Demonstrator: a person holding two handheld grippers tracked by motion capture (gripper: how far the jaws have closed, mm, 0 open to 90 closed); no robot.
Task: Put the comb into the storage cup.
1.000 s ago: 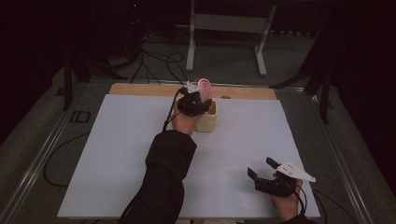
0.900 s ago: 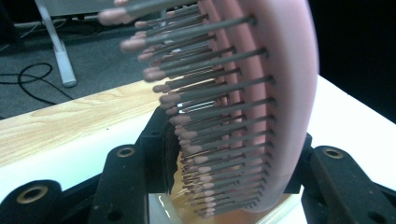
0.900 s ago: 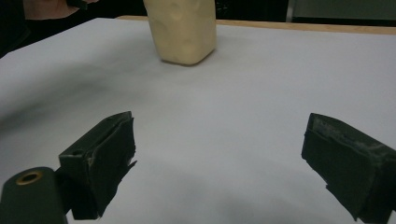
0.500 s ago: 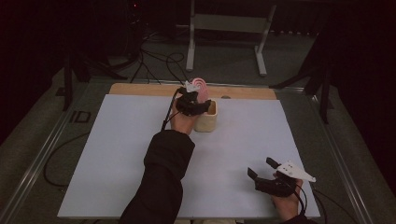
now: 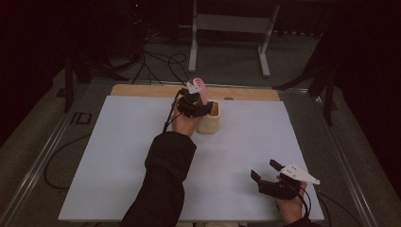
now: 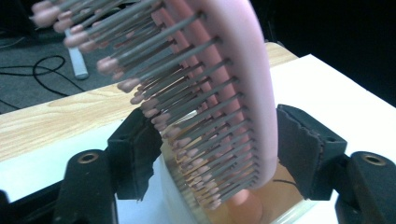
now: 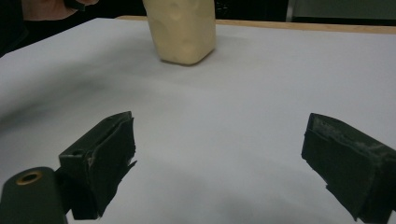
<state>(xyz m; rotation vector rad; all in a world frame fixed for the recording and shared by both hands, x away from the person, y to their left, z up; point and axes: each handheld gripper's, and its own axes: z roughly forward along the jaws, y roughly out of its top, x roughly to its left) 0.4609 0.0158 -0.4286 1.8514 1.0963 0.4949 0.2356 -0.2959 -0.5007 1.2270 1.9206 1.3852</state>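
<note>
High view overhead facing forward, 2 gripper views low (close-up), sharing cream cup (image 7: 183, 29)

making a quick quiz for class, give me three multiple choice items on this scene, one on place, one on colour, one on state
1. Where does the cream cup stand?
A. near the far edge of the white table top, by the left claw
B. at the near right corner
C. on the floor

2. What colour is the hairbrush?
A. blue
B. pink
C. green

3. How is the right claw?
A. shut on the cup
B. shut on a cable
C. open, holding nothing

Answers:
1 A, the high view shows the cup near the far edge, beside the left claw.
2 B, the left gripper view shows a pink back and pink-tipped bristles.
3 C, the right gripper view shows its jaws wide apart over the bare table top.
</note>
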